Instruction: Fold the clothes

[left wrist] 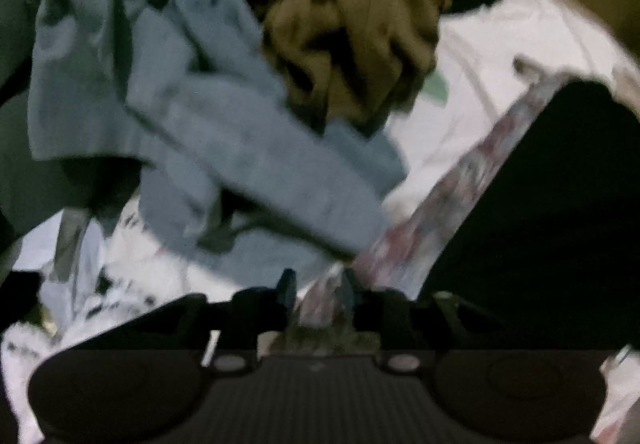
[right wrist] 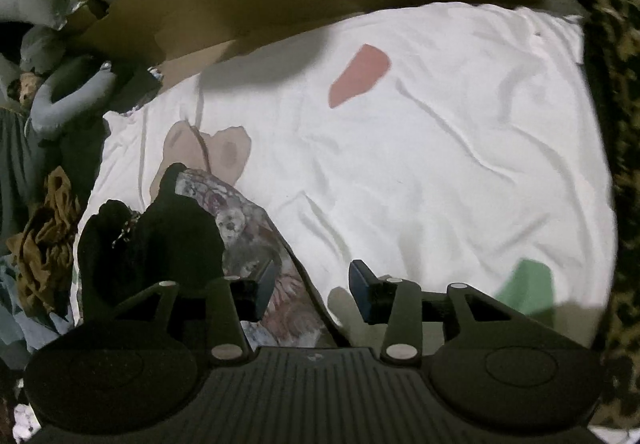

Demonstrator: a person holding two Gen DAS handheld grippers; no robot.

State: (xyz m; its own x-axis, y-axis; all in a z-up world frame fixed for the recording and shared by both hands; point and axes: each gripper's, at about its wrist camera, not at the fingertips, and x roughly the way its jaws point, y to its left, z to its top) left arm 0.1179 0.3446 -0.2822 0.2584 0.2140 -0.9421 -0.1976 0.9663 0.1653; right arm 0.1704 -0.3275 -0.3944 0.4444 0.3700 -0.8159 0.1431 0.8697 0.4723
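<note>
Ahead of my right tool (right wrist: pixel 312 290) I see a white sheet (right wrist: pixel 440 172), matt wrinkled cloth; just left, a floral printed fabric (right wrist: pixel 248 228); beyond my left tool (left wrist: pixel 316 292), soft blue cloth (left wrist: pixel 224 140) and crumpled brown cloth (left wrist: pixel 352 32)

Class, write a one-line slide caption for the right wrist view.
Open right gripper over a floral-print garment on a white sheet; unfolded clothes piled at left.

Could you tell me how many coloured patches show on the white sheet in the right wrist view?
3: a red patch toward the far middle, a beige patch at left, a green patch near right. Clothes may hide more.
</note>
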